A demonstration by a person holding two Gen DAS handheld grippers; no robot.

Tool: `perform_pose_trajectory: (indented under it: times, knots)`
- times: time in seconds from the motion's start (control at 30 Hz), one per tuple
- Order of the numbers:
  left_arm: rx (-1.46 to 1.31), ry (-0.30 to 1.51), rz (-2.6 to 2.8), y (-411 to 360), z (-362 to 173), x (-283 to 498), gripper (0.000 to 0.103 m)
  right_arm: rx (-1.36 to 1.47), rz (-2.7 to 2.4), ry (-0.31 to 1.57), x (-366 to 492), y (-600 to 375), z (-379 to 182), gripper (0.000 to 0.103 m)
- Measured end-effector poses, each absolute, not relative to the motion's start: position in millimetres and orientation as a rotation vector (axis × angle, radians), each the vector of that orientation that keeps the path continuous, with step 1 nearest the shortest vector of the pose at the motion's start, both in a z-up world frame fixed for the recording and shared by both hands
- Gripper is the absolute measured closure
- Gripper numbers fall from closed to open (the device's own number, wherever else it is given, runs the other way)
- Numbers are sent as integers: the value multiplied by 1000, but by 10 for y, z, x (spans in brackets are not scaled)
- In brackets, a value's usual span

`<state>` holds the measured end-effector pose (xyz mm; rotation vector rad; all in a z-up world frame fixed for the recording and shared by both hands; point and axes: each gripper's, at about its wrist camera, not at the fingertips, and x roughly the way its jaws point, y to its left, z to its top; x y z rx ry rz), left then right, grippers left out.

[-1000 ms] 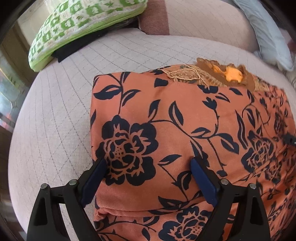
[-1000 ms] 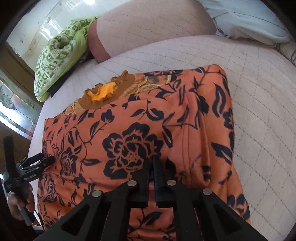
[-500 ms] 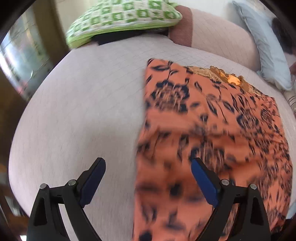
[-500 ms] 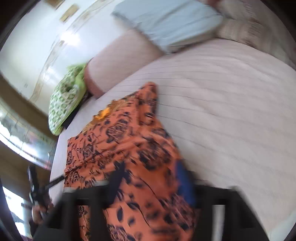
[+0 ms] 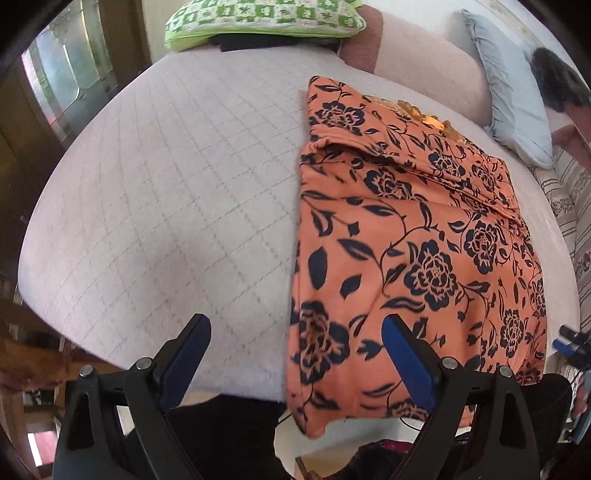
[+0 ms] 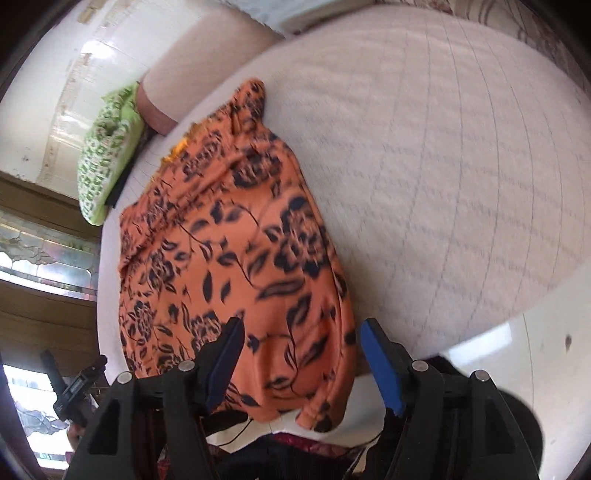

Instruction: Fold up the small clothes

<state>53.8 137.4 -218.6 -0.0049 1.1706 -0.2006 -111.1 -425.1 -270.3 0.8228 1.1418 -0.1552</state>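
Both tools angle steeply down at the bed's (image 5: 155, 192) near edge: left tool (image 5: 295, 354) and right tool (image 6: 299, 354) gape wide, gripping nothing. One folded orange floral garment (image 5: 413, 240) lies on the bed, below two pillows.

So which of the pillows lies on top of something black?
The green-and-white checked pillow at the bed's far edge; a black thing lies under it. The pale blue pillow does not.

Each claw is a black plastic frame with triangular cut-outs and round silver screws at the pivots. The left claw (image 5: 295, 354) carries two dark blue pads (image 5: 402, 358) (long, flat strips), and the right claw (image 6: 301, 354) wears the same blue pads (image 6: 380, 365).
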Motion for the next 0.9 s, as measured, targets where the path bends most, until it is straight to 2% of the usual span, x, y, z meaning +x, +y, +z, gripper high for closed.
perform_pose_trajectory:
  times: [0.17,0.23,0.27,0.3,0.37,0.4,0.43,0.5,0.7,0.9]
  knots:
    - [-8,1184,-195,1400,-2196,469,9,879,-178,1223,-1175,-4135,-2981,35]
    - [-16,1196,-199,1417,-2212,478,9,890,-191,1226,-1193,-4106,-3067,45]
    - [-20,1203,-200,1422,-2223,475,9,880,-193,1234,-1186,-4089,-3107,60]
    - [-23,1209,-199,1423,-2236,479,9,855,-205,1250,-1179,-4067,-3148,70]
    - [-31,1221,-201,1429,-2266,472,9,824,-217,1241,-1193,-4054,-3140,78]
    - [-34,1226,-204,1431,-2283,467,9,819,-208,1226,-1207,-4065,-3105,89]
    - [-37,1233,-205,1434,-2307,464,9,822,-194,1197,-1226,-4087,-3053,95]
    - [-49,1244,-200,1453,-2357,461,9,859,-162,1129,-1272,-4160,-2928,97]
    - [-54,1271,-179,1457,-2537,438,18,967,-46,885,-1366,-4414,-2413,97]
    - [1,1309,-118,1445,-2800,393,18,1012,-42,858,-1352,-4493,-2390,97]
